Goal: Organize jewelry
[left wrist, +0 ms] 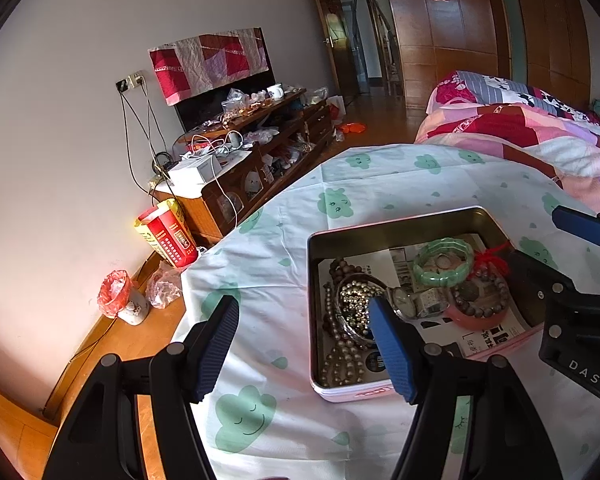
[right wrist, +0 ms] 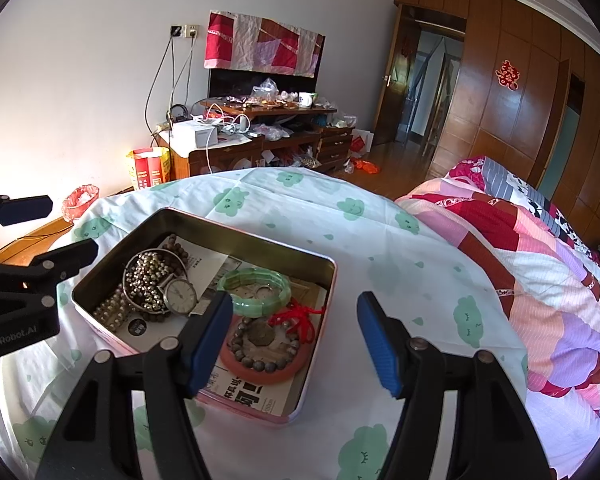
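A pink metal tin (left wrist: 400,222) (right wrist: 320,320) sits open on the table and holds jewelry on a paper lining. Inside lie a green jade bangle (left wrist: 444,266) (right wrist: 256,294), a silver watch (left wrist: 408,302) (right wrist: 181,295), pearl and bead strands (left wrist: 348,312) (right wrist: 144,276), a brown bead bracelet on a red ring (left wrist: 480,304) (right wrist: 260,354), and a red cord (left wrist: 494,258) (right wrist: 298,320). My left gripper (left wrist: 306,354) is open and empty at the tin's near left corner. My right gripper (right wrist: 296,346) is open and empty above the tin's right edge.
The table wears a white cloth with green clouds (left wrist: 284,248) (right wrist: 380,240). A bed with a pink patchwork quilt (left wrist: 540,140) (right wrist: 540,280) lies to the right. A cluttered wooden cabinet (left wrist: 260,140) (right wrist: 260,136) stands by the far wall, with a bin (left wrist: 120,296) on the floor.
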Available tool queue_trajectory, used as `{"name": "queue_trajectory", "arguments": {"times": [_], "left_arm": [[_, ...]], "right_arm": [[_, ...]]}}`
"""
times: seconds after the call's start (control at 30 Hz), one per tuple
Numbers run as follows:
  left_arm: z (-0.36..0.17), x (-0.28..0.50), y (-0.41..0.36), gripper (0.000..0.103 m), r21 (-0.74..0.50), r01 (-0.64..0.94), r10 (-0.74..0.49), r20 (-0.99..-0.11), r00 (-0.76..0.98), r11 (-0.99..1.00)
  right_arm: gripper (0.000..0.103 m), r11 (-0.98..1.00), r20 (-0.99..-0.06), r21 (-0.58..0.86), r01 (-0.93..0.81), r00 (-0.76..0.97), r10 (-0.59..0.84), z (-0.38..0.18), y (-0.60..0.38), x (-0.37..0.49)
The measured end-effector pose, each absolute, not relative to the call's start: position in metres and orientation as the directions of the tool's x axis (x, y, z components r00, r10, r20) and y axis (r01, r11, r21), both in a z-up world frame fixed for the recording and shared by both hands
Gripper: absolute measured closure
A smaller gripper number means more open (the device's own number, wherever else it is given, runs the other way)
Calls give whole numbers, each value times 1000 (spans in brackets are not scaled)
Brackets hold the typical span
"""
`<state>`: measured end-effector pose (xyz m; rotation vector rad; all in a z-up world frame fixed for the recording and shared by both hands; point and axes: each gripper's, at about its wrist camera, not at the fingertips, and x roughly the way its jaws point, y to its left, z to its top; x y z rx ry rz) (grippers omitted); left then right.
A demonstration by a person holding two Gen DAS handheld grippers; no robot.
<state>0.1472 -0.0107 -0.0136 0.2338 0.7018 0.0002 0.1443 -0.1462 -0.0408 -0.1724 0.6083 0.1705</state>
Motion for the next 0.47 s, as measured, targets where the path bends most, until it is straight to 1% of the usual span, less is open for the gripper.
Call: {"name": "queue_trajectory", "arguments": {"times": [0.17,0.23,0.27,0.3,0.47], "left_arm": [[-13,148,-11,35,218,59,96,-636,765,974],[-13,149,-11,29,234,45,116,-629,769,971],[-12,149,-11,21,243,37,126,-621,774,969],[-11,148,-11,19,248,32,132,-615,778,968],[-8,145,-12,19,245,46,116,-604,789,968]], "right_arm": [[36,972,-580,-112,-208,808,105,-41,-148,144],[36,972,-580,-112,-207,808,106,-42,-149,144],[36,972,-580,-113,-207,808,104,-42,-149,144],[36,972,-580,-114,-207,808,104,-42,-149,144],[36,972,-580,-114,-205,808,103,-43,-150,144]]}}
